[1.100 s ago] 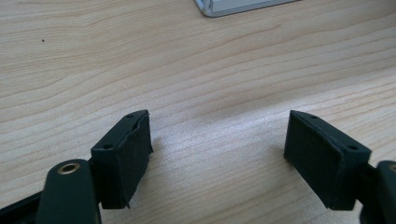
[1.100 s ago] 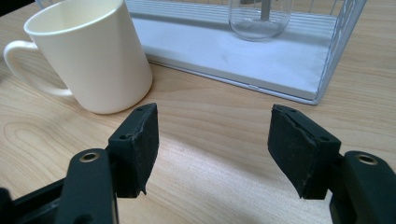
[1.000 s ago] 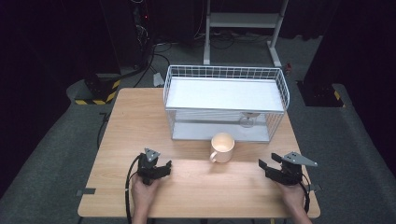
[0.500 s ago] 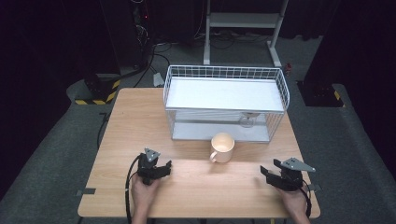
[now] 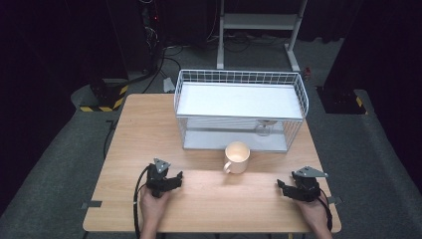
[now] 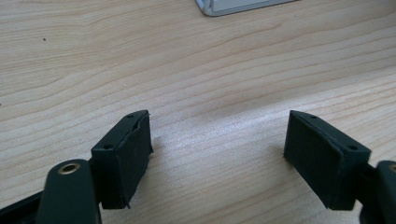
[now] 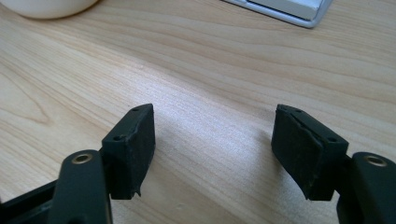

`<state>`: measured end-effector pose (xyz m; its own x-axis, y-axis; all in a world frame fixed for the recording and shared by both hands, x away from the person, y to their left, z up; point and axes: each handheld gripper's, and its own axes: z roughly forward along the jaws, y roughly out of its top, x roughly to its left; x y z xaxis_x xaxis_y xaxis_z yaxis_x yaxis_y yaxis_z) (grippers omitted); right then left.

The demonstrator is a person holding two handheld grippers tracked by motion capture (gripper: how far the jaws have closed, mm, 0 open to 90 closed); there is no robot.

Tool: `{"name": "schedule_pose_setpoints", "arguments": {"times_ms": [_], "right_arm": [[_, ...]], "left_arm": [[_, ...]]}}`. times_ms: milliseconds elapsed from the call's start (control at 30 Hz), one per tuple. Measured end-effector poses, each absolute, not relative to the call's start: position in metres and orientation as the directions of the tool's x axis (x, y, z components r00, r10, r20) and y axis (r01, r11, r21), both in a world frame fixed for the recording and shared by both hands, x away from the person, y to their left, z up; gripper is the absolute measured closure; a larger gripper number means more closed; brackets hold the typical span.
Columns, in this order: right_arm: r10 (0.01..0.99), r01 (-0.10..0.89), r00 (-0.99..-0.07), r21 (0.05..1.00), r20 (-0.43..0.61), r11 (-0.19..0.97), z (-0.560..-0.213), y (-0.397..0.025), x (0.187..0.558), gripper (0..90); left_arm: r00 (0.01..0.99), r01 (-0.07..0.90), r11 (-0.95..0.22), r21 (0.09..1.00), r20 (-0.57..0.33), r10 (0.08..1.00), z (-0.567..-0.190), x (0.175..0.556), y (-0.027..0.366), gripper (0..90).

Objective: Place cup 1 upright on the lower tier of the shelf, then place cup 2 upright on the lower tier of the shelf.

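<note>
Resting low on table, apparently at ready: left gripper and right gripper both wide, empty. Mug ahead, between them.

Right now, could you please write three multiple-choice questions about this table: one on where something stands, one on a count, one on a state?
1. Where does the mug stand?
A. on the table in front of the wire rack
B. on the rack's upper shelf
C. between the left gripper's jaws

2. How many mugs are on the table?
A. one
B. two
C. three

3. How are the right gripper's jaws?
A. shut on the mug
B. open, with bare wood between them
C. shut on nothing

Answers: 1 A, the high view shows the mug on the wood just before the wire rack. 2 A, a single cream mug shows. 3 B, the right gripper view shows a wide gap over wood grain.
</note>
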<state>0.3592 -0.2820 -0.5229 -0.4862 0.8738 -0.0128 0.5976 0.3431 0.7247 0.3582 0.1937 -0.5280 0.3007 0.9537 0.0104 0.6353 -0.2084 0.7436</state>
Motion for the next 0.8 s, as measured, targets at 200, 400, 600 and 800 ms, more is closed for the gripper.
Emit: {"name": "schedule_pose_setpoints", "arguments": {"times_ms": [200,400,600,800], "right_arm": [[0.89,0.612,-0.456,0.722,-0.012,0.323,-0.523,-0.282,0.361,27.5],[0.896,0.617,-0.444,0.72,-0.014,0.317,-0.523,-0.282,0.361,25.7],[0.896,0.617,-0.444,0.72,-0.015,0.318,-0.523,-0.282,0.361,25.7],[0.897,0.618,-0.442,0.72,-0.014,0.315,-0.523,-0.281,0.361,25.7]], "left_arm": [[0.284,0.643,-0.193,0.741,0.003,0.959,-0.528,0.358,0.192,21.8],[0.291,0.649,-0.204,0.733,0.009,0.957,-0.528,0.355,0.192,16.2],[0.29,0.625,-0.166,0.763,-0.029,0.957,-0.52,0.351,0.185,17.1],[0.358,0.605,-0.221,0.765,-0.013,0.934,-0.515,0.349,0.171,15.6]]}}
